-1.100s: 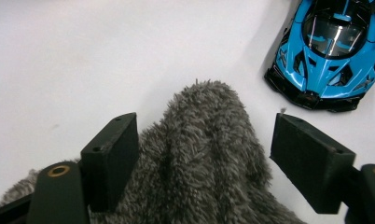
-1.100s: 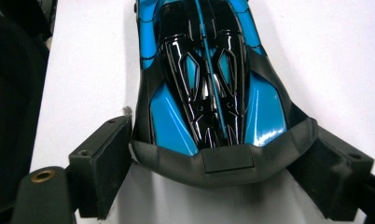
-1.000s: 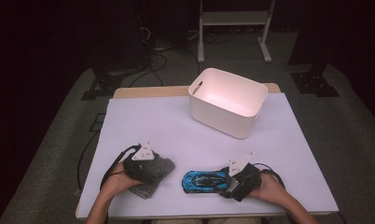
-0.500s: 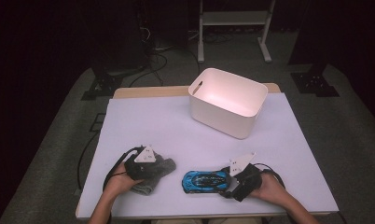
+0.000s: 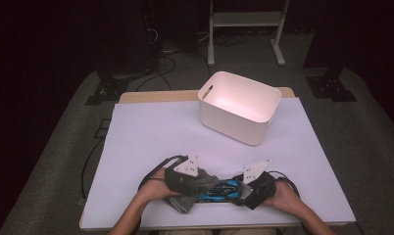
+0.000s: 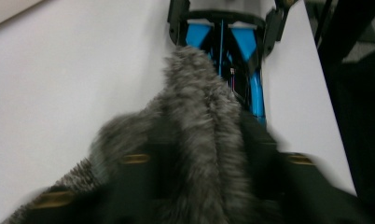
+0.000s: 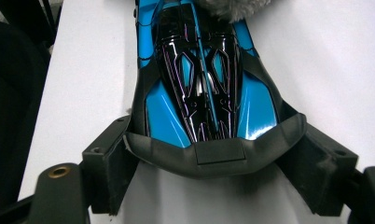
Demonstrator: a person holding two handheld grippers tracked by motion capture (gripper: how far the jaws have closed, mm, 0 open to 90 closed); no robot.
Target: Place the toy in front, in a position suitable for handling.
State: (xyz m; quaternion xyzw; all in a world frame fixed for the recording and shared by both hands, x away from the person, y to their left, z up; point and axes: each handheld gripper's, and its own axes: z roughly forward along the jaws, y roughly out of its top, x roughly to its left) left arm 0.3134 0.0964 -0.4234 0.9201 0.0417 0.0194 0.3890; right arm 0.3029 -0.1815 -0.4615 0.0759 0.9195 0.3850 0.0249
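A blue and black toy car [image 5: 220, 191] lies near the table's front edge. My right gripper [image 5: 240, 189] points left at one end of it. In the right gripper view the car [image 7: 199, 84] sits between the jaws, and its dark end bar touches both pads; these jaws have just been closing on it. A grey fluffy cloth [image 5: 195, 188] lies under my left gripper [image 5: 204, 184] and over the car's other end. In the blurred left gripper view a ridge of cloth [image 6: 195, 140] stands between the jaws, which have just been opening, with the car [image 6: 251, 88] beyond it.
A white plastic bin [image 5: 234, 125] stands empty at the back right of the white table cover [image 5: 151, 132]. A cable loops from each gripper near the front edge. Dark floor, stands and cables surround the table.
My left gripper has moved to the right with the grey cloth, which now overlaps the car's left end. The right gripper and the car have stayed put.
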